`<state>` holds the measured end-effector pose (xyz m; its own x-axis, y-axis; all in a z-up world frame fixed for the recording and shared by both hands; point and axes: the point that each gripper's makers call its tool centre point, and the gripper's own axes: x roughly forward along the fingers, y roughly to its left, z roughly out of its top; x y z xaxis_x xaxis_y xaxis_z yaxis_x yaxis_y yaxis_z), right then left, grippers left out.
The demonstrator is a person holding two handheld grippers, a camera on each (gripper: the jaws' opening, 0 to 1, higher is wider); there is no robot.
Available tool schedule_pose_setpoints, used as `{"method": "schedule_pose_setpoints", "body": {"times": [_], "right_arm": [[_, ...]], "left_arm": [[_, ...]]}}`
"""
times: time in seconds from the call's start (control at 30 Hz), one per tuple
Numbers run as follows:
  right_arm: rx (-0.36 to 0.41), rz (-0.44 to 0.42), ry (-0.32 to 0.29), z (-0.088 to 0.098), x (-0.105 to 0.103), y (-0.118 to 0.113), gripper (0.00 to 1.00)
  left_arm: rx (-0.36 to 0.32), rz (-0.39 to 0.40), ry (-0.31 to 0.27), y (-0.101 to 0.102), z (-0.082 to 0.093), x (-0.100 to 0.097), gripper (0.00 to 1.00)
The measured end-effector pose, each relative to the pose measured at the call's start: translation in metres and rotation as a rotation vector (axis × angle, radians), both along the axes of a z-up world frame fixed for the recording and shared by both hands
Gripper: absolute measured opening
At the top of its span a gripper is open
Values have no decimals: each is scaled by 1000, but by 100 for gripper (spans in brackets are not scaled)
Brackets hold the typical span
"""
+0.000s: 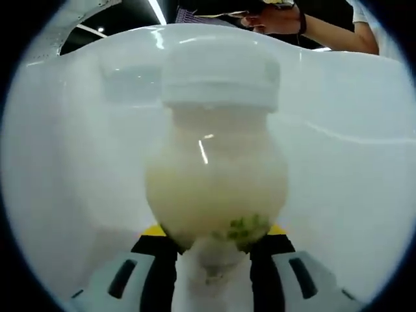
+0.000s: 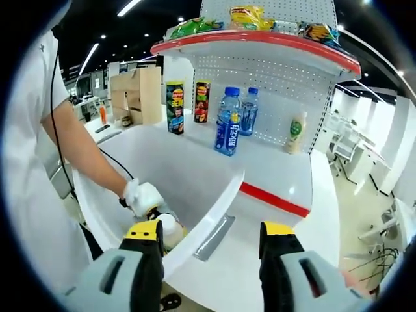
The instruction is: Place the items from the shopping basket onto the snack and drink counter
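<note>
A clear bottle [image 1: 216, 182] with a white cap and creamy drink stands between my left gripper's [image 1: 214, 237] yellow-tipped jaws, which are shut on its lower end. It hangs inside the white shopping basket [image 1: 58, 169]. In the right gripper view a gloved hand [image 2: 142, 195] holds that left gripper down in the basket [image 2: 188, 175], and the bottle's white cap [image 2: 170, 226] peeks out beside it. My right gripper [image 2: 211, 237] is open, its jaws set either side of the basket's near wall. The white counter [image 2: 286, 172] lies beyond.
On the counter stand two snack tubes [image 2: 175, 107], two blue water bottles [image 2: 227, 120] and a creamy bottle [image 2: 296, 133] against a pegboard back. Snack bags [image 2: 250, 16] lie on the red-edged top shelf. A person's arm [image 2: 78, 149] crosses at left.
</note>
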<state>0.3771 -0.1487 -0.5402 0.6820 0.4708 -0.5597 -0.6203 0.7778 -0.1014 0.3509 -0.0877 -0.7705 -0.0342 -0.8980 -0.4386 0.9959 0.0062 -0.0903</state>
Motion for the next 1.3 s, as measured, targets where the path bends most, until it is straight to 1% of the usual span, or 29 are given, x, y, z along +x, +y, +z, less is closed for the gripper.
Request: {"method": "schedule_pose_setpoints", "body": {"times": [0.1, 0.17, 0.27, 0.3, 0.33, 0.4, 0.47, 0.57, 0.67, 0.73, 0.77, 0.8, 0.83, 0.93, 1.0, 1.07, 1.17, 1.3], "right_arm": [[-12, 3, 5, -2, 1, -1, 58], [-5, -1, 3, -1, 2, -1, 57], [-3, -1, 2, -2, 5, 0, 57], [-5, 1, 2, -3, 5, -1, 56], [-7, 1, 4, -4, 6, -1, 56], [-8, 1, 7, -5, 7, -2, 56], [-8, -1, 12, -7, 8, -2, 56], [-16, 6, 18, -9, 8, -2, 56], [-8, 5, 21, -10, 8, -2, 56], [-16, -1, 21, -11, 8, -4, 53], [-25, -20, 8, -10, 11, -8, 50], [-20, -29, 9, -9, 11, -9, 47], [-7, -36, 12, -8, 12, -10, 46], [14, -28, 22, -8, 10, -8, 48], [1, -19, 34, -11, 8, -7, 50], [-20, -11, 41, -12, 8, -6, 50], [-12, -11, 36, -9, 7, -5, 50], [-13, -20, 37, -10, 5, -7, 50]], "left_arm": [[3, -12, -2, 0, 0, -1, 44], [5, -16, 1, 1, 0, -1, 44], [17, -31, -10, 0, 0, -3, 44], [18, -29, -7, 0, 0, -3, 44], [25, -1, 12, 0, -1, -3, 45], [28, -17, 7, 0, 0, -3, 45], [30, -26, 24, 1, -1, -3, 45], [39, -39, 0, 0, -1, -5, 45], [43, -35, 11, 0, -2, -4, 44], [49, -46, 15, 1, -2, -3, 44], [53, -53, 9, 1, -2, -4, 44], [55, -54, 8, 0, -2, -4, 44], [65, -49, 19, -1, -2, -3, 44], [74, -63, 7, -1, -2, -4, 44], [76, -48, 17, -2, -2, -4, 44], [77, -51, 13, -2, -2, -4, 45], [83, -66, -5, -1, -2, -5, 44], [84, -69, 0, -1, -2, -4, 44]]}}
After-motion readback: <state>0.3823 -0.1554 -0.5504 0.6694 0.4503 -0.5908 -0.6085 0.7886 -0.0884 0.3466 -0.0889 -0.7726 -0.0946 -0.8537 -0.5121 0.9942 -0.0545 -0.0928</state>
